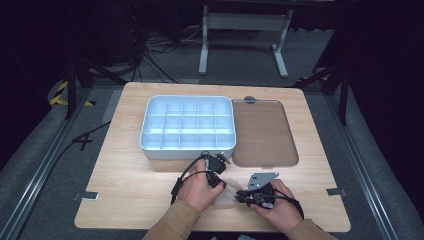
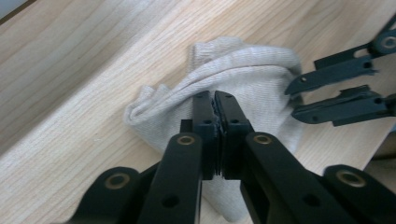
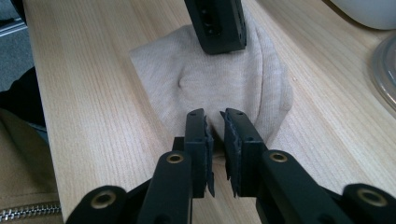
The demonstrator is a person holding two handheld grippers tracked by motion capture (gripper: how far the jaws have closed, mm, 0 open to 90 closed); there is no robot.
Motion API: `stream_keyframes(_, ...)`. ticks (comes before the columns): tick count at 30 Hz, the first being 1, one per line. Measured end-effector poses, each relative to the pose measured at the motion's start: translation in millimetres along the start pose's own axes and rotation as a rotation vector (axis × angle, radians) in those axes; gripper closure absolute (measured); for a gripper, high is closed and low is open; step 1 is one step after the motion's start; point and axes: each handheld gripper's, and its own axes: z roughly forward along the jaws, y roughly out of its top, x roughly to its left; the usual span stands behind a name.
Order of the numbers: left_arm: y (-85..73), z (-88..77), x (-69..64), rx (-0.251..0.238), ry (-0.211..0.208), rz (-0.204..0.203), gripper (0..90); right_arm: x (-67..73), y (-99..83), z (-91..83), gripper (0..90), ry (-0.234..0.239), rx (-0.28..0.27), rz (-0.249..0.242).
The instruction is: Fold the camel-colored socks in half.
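A beige knitted cloth (image 1: 228, 192) lies crumpled near the table's front edge, between my two hands. In the left gripper view the cloth (image 2: 243, 60) has a raised fold, and my left gripper (image 2: 214, 100) is shut on that fold. My left gripper (image 1: 222, 183) comes at the cloth from the left; its jaws (image 3: 217, 39) press on the cloth's far side. My right gripper (image 3: 215, 122) stands at the near edge of the cloth (image 3: 224, 79) with a narrow gap between its jaws. It shows as the right gripper (image 2: 292, 100) beside the cloth and as the right gripper (image 1: 240, 196) in the high view.
A white box (image 1: 187, 151) with several compartments stands at the table's middle, just beyond my left hand. A brown flat tray (image 1: 262, 130) lies to its right. Tan sleeves enter from the front edge; one sleeve (image 3: 18, 158) is close on the left.
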Motion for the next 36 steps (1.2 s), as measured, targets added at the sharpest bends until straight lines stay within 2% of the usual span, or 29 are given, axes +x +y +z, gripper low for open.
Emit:
stream_keyframes(4, -1.6, -6.9, -0.1, -0.028, -0.021, 0.012, 83.6, -0.4, 1.7, -1.9, 79.7, 0.005, 0.003, -0.004)
stream_keyframes(6, -2.8, -12.0, -0.8, -0.036, -0.031, 0.014, 82.3, -1.5, 3.8, -6.1, 80.1, 0.008, -0.014, 0.001)
stream_keyframes(7, -4.0, -15.4, -0.7, -0.049, -0.069, 0.017, 82.3, -2.0, 5.0, -8.6, 80.3, 0.007, -0.027, 0.006)
stream_keyframes(8, -5.1, -18.5, -1.4, -0.055, -0.085, 0.013, 81.8, -3.0, 6.3, -12.7, 80.7, -0.003, -0.046, 0.006)
stream_keyframes(15, -8.9, -37.9, -6.8, -0.098, -0.049, 0.036, 79.9, -7.7, 9.6, -24.3, 83.4, -0.031, -0.105, 0.015)
stream_keyframes(17, -11.1, -44.9, -8.0, -0.108, -0.026, 0.067, 79.8, -9.3, 9.8, -26.7, 84.2, -0.040, -0.123, 0.016)
stream_keyframes(23, -14.3, -56.7, -9.0, -0.148, -0.027, 0.113, 79.1, -12.7, 9.2, -29.6, 84.1, -0.043, -0.159, 0.033)
stream_keyframes(29, -20.0, -60.4, -6.0, -0.144, -0.013, 0.127, 76.4, -14.8, 8.8, -30.5, 83.7, -0.035, -0.178, 0.047)
stream_keyframes(32, -25.0, -61.4, -6.4, -0.139, -0.001, 0.152, 75.8, -14.8, 8.8, -28.3, 81.9, -0.037, -0.187, 0.042)
stream_keyframes(36, -31.2, -64.3, -5.5, -0.140, 0.006, 0.158, 74.1, -14.4, 9.4, -26.2, 81.5, -0.033, -0.189, 0.036)
